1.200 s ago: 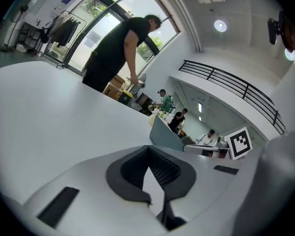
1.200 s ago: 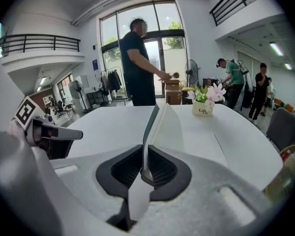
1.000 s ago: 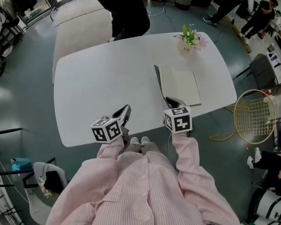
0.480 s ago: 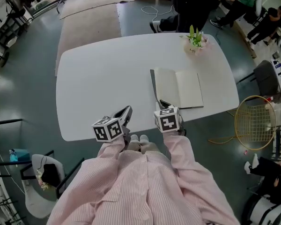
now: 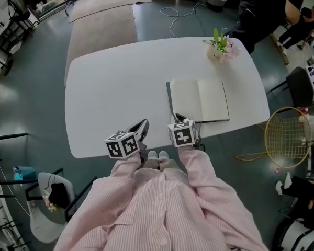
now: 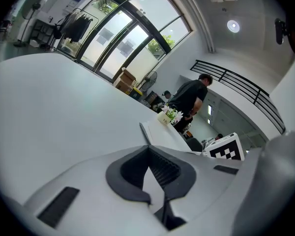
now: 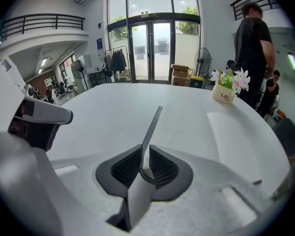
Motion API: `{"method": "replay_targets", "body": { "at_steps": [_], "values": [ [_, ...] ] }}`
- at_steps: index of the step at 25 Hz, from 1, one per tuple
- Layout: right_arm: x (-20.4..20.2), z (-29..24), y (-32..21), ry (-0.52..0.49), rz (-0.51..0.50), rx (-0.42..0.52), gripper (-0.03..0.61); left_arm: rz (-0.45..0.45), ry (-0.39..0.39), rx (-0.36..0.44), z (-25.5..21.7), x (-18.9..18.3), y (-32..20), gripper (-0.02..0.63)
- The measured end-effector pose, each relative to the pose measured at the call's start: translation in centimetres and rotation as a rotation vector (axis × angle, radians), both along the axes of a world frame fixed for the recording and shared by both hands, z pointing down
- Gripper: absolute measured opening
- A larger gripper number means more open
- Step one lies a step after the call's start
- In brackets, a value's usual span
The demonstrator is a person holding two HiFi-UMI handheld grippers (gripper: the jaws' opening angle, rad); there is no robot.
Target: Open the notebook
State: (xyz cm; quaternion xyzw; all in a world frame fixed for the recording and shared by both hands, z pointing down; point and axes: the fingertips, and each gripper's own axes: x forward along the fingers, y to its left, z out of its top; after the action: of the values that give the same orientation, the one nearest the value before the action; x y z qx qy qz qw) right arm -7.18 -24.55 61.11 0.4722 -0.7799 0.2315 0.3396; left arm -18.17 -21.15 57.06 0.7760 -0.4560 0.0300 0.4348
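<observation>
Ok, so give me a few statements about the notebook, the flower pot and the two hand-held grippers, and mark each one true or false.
1. The notebook lies on the white table with its pages showing. True.
2. The right hand-held gripper has the notebook's cover between its jaws. True.
3. The left hand-held gripper holds the flower pot. False: nothing is between its jaws, and the pot stands near the table's far edge, beyond the notebook.
4. In the head view the notebook lies on the table's left half. False: it lies on the right half.
</observation>
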Motion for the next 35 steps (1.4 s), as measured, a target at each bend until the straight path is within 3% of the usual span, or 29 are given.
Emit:
{"method": "replay_targets", "body": {
  "at_steps": [11,20,35],
  "values": [
    [-0.5,0.9,0.2,-0.009,0.002,-0.004,0.043,-0.017,-0.005,-0.007,0.1,-0.9,0.1,-0.002],
    [-1.1,-1.0,0.5,-0.176,-0.039,0.044,0.043,0.050,-0.023,0.057,-1.5,0.6,-0.6,-0.002],
    [0.7,-8.7,-0.6,-0.530,-0.044,0.219,0.006,0.138,-0.177,0.332,-7.4,1.4,-2.4,-0.002]
  ]
}}
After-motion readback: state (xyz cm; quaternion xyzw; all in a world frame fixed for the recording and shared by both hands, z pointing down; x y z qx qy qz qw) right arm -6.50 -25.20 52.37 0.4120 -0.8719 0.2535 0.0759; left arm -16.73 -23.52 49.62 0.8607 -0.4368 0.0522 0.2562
